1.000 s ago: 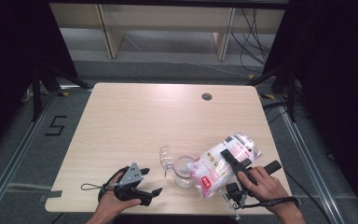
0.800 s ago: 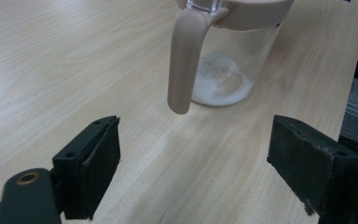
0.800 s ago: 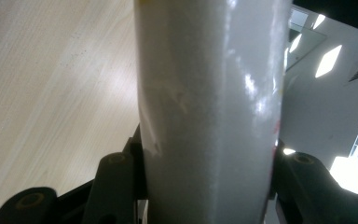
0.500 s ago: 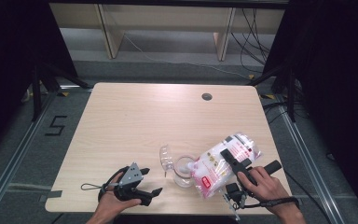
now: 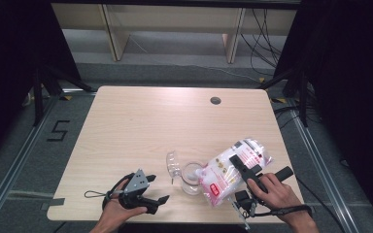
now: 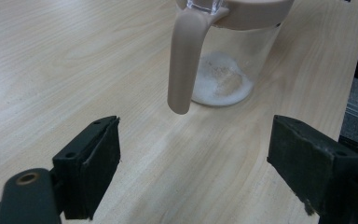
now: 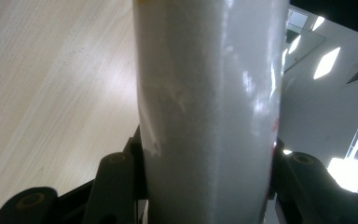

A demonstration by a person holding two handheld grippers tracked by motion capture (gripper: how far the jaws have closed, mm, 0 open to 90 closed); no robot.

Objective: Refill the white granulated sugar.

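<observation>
A clear jar (image 5: 191, 177) with a beige rim and a hanging beige handle (image 6: 182, 60) stands near the table's front edge, with a little white powder in its bottom (image 6: 221, 84). Its open clear lid (image 5: 173, 164) stands up at the jar's left. My right gripper (image 5: 240, 187) is shut on a clear plastic bag of white powder (image 5: 230, 167) with red print, tilted over the jar's right side; the bag (image 7: 209, 112) sits squeezed between both jaws. My left gripper (image 5: 156, 190) rests open on the table left of the jar, nothing between its fingers (image 6: 93, 163).
The light wooden table (image 5: 141, 126) has a round cable hole (image 5: 215, 100) at its back right. Black curtains and metal stands flank the table. Wooden shelf legs and cables lie on the floor behind it.
</observation>
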